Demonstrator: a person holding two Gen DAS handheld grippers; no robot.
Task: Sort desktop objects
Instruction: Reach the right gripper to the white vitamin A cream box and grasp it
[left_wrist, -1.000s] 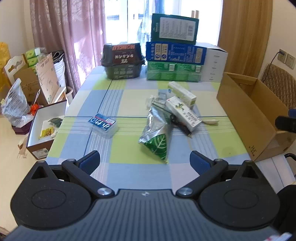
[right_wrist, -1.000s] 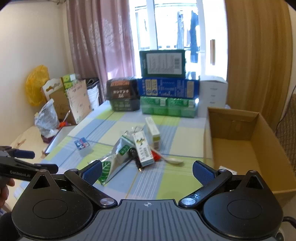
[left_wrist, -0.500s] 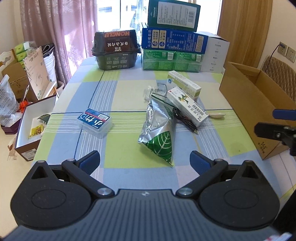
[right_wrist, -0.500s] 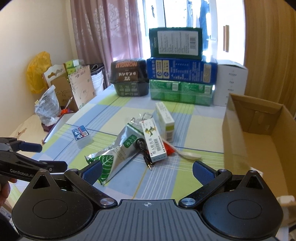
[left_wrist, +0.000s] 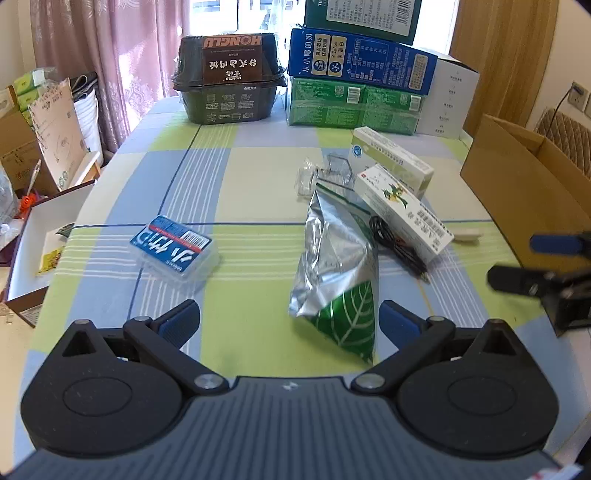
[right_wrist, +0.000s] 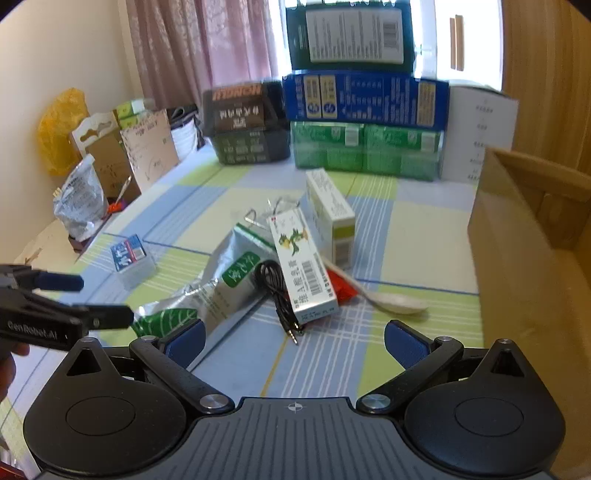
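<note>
Both tools hang over the near edge of the table (left_wrist: 258, 177), which wears a checked cloth of blue, green and pale yellow. The left tool (left_wrist: 288, 319) has its fingers spread wide with nothing between them; the right tool (right_wrist: 293, 338) is likewise spread and empty.

The task's things lie bunched at the middle of the table. A silver foil bag with a green leaf print (left_wrist: 338, 273) lies closest to the left tool, its leaf corner pointing at the near edge. Just beside it on the right a black cable (right_wrist: 279, 291) curls against a long white box with a barcode (right_wrist: 303, 269), and behind that stands a white-and-green box (right_wrist: 330, 216). A white spoon (right_wrist: 384, 299) lies across a red scrap (right_wrist: 341, 290), right of the long box. A small crumple of clear plastic (left_wrist: 325, 173) sits behind the bag.

Apart from the cluster, on the left, a small clear case with a blue label (left_wrist: 171, 247) lies alone, with bare cloth on all sides.

The cardboard box (right_wrist: 532, 229) stands open at the table's right edge (its wall rises close beside the right tool). Stacked cartons (left_wrist: 354, 74) and a dark container (left_wrist: 229, 77) line the far edge. Open cloth runs between the cluster and the near edge.
</note>
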